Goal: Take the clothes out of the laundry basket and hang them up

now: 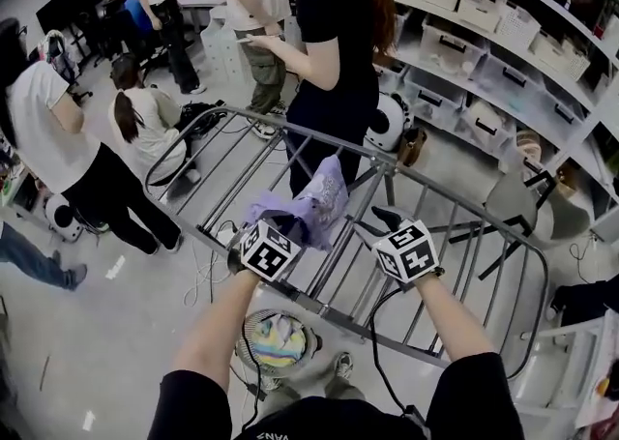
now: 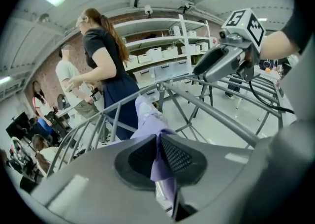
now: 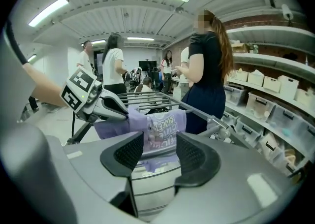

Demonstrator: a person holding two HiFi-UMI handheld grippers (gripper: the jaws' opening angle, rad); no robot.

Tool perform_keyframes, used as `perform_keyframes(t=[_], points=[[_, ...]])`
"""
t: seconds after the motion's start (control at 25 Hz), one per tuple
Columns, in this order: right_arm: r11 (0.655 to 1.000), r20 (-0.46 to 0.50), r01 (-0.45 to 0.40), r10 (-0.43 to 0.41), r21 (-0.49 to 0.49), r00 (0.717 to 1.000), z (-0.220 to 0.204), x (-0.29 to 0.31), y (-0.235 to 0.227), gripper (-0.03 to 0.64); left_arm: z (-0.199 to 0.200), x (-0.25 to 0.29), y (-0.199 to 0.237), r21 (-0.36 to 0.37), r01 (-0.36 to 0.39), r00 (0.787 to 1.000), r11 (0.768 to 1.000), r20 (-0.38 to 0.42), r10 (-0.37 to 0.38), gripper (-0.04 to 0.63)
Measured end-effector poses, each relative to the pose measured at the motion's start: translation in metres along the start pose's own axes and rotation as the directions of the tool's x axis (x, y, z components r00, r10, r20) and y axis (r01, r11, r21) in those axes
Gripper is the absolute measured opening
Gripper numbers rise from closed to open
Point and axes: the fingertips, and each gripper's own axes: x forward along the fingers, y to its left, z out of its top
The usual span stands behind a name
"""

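A lilac printed garment [image 1: 322, 198] hangs over a rail of the grey metal drying rack [image 1: 455, 206]. My left gripper [image 1: 293, 223] is shut on a fold of that garment [image 2: 147, 119], and the cloth is pinched between its pads [image 2: 177, 155]. My right gripper [image 1: 375, 223] is just to the right of the garment, over the rack. It stands open, its pads [image 3: 189, 153] apart and empty, with the garment [image 3: 165, 128] beyond them. The round laundry basket [image 1: 250, 324] stands on the floor below the rack, with colourful clothes in it.
A person in a black top [image 1: 338, 42] stands right behind the rack. Several other people [image 1: 63, 129] stand or crouch at the left. Shelves with storage bins [image 1: 484, 61] line the right wall. Cables [image 1: 208, 278] lie on the floor beside the rack.
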Motion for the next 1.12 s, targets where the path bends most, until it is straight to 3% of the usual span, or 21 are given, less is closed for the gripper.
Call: perform_keyframes(t=[0.4,0.6,1.12], points=[[0.994,0.026,-0.107,0.106,0.011,0.994,0.013,0.009,0.051,0.2,-0.008,-0.087,-0.018,0.101,-0.157,0.982,0.982,0.124,0.144,0.021],[0.992,0.052,-0.127,0.126,0.023,0.991,0.015,-0.002,0.062,0.199,-0.033,-0.126,-0.051,0.102,-0.173,0.979,0.98,0.127,0.159,0.021],[0.988,0.068,-0.155,0.153,0.023,0.986,-0.003,-0.039,0.12,0.199,-0.088,-0.169,-0.1,-0.051,-0.138,0.989,0.989,0.043,0.14,0.02]])
